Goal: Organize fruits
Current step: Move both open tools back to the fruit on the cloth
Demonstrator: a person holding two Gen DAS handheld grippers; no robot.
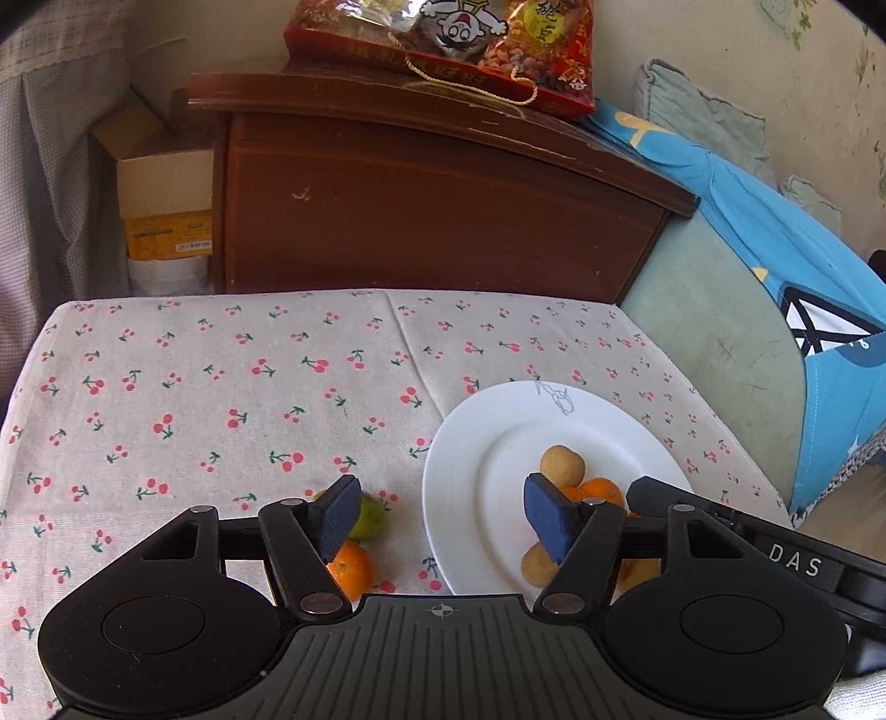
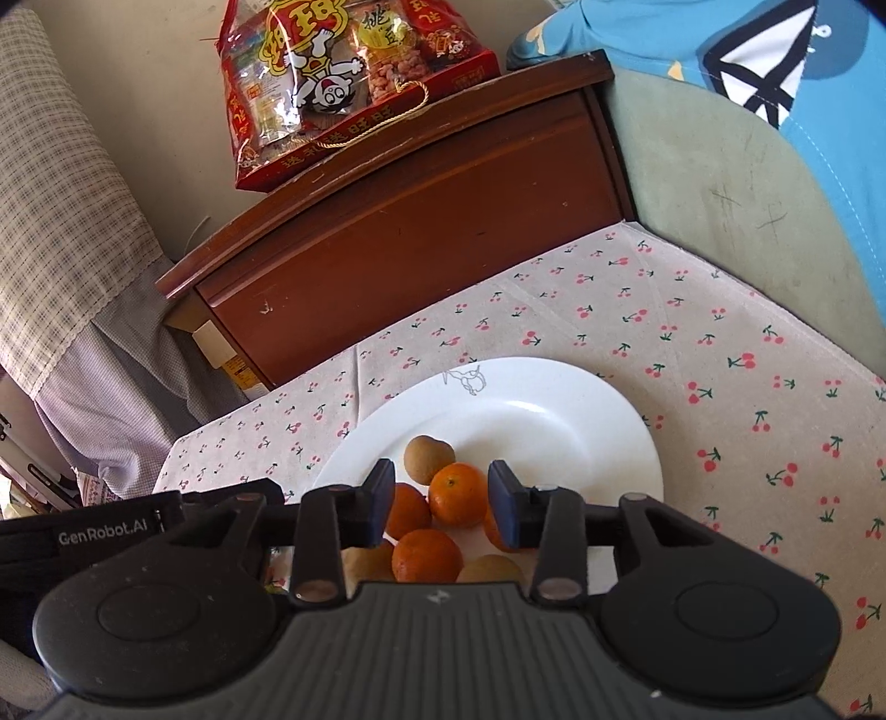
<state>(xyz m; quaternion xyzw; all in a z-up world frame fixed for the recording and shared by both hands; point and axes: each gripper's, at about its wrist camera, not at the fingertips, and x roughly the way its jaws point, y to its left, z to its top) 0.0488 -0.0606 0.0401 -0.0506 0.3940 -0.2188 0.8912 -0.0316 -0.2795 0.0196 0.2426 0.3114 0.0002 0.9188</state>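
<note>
A white plate (image 1: pixel 498 421) lies on the cherry-print tablecloth (image 1: pixel 221 387) and holds several small oranges (image 2: pixel 458 494) and tan round fruits (image 2: pixel 427 455). In the left wrist view an orange (image 1: pixel 354 570) and a greenish fruit (image 1: pixel 370 518) lie on the cloth left of the plate, next to my left finger. My left gripper (image 1: pixel 443 515) is open and empty, above the plate's left rim. My right gripper (image 2: pixel 443 501) is open over the fruit pile on the plate (image 2: pixel 554 399), with an orange between its pads but not clamped. The right gripper's body (image 1: pixel 775 543) shows in the left wrist view.
A dark wooden cabinet (image 1: pixel 432 205) stands behind the table with a red snack bag (image 1: pixel 443 50) on top. A green chair with blue cloth (image 1: pixel 775 266) is at the right. A cardboard box (image 1: pixel 166 210) and a curtain (image 1: pixel 50 183) are at the left.
</note>
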